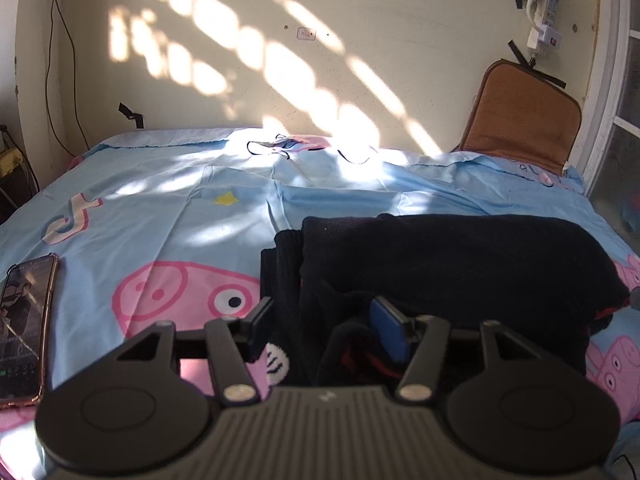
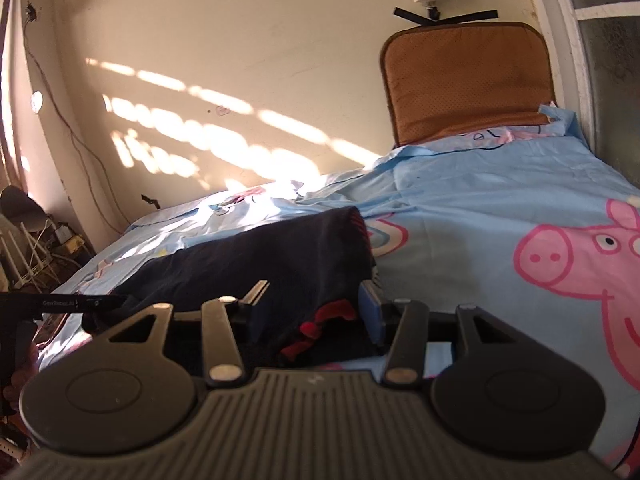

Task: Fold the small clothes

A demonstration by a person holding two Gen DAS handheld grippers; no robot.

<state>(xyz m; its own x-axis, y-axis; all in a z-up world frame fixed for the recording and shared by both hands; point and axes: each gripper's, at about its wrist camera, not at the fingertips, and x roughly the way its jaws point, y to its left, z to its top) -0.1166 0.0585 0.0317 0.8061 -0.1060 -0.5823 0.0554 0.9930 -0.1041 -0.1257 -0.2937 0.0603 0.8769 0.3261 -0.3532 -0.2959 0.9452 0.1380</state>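
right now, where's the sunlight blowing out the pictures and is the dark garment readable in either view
Left wrist view: sun patches wash out the wall and the far bedsheet; the black garment is nearly featureless. Right wrist view: glare streaks the wall lower left; the garment shows faint red trim; fisheye bends the window frame.

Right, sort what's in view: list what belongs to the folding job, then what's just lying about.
Part of the job:
- black garment, lying on the bed sheet
- left gripper, jaws apart over the garment's near edge
- right gripper, jaws apart at its other end

Just lying about:
- phone
- brown cushion against the wall
- power strip
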